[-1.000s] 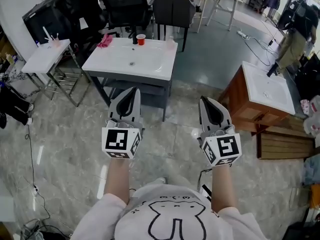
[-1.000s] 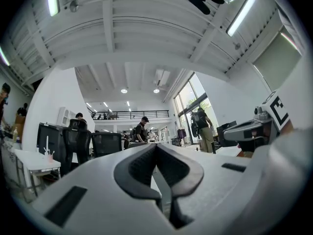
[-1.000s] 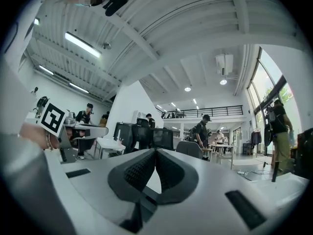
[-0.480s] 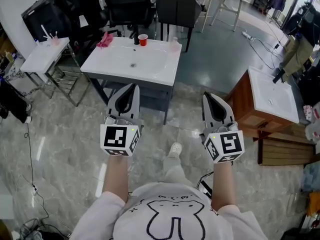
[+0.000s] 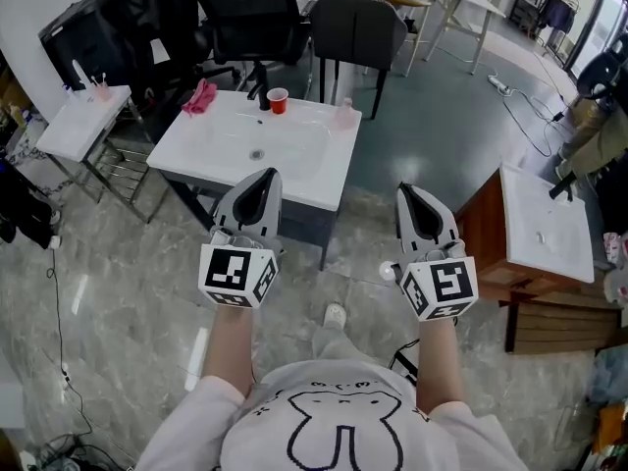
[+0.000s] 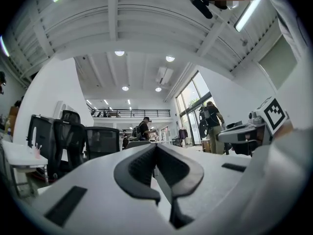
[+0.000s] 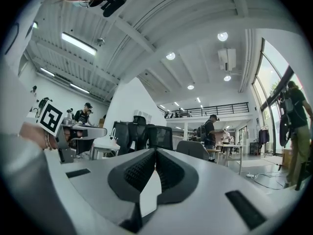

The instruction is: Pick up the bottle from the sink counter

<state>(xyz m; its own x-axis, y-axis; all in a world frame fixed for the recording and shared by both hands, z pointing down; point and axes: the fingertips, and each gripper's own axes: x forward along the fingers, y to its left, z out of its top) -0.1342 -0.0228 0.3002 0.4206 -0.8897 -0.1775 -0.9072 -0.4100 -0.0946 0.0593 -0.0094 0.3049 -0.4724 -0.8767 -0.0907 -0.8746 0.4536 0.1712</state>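
Observation:
A small translucent bottle (image 5: pixel 343 114) stands at the back right corner of the white sink counter (image 5: pixel 314 170) in the head view. A red cup (image 5: pixel 278 99), a black faucet (image 5: pixel 263 100) and a pink cloth (image 5: pixel 199 96) line the counter's back edge. My left gripper (image 5: pixel 265 177) hovers over the counter's front edge, shut and empty. My right gripper (image 5: pixel 409 190) hangs over the floor to the right of the counter, also shut with nothing in it. In the left gripper view the left gripper (image 6: pixel 156 146) has its jaws touching, as does the right gripper (image 7: pixel 155 151) in its own view. Neither gripper view shows the bottle.
Office chairs (image 5: pixel 358 26) stand behind the counter. A small white table (image 5: pixel 74 121) is at the left. A wooden cabinet with a second white basin (image 5: pixel 545 229) is at the right. People stand far off in the hall (image 7: pixel 210 133). My shoe (image 5: pixel 335 315) is on the marble floor.
The sink counter has come closer and lower in the head view as the person stepped forward. Both grippers stayed shut and held in front of the body.

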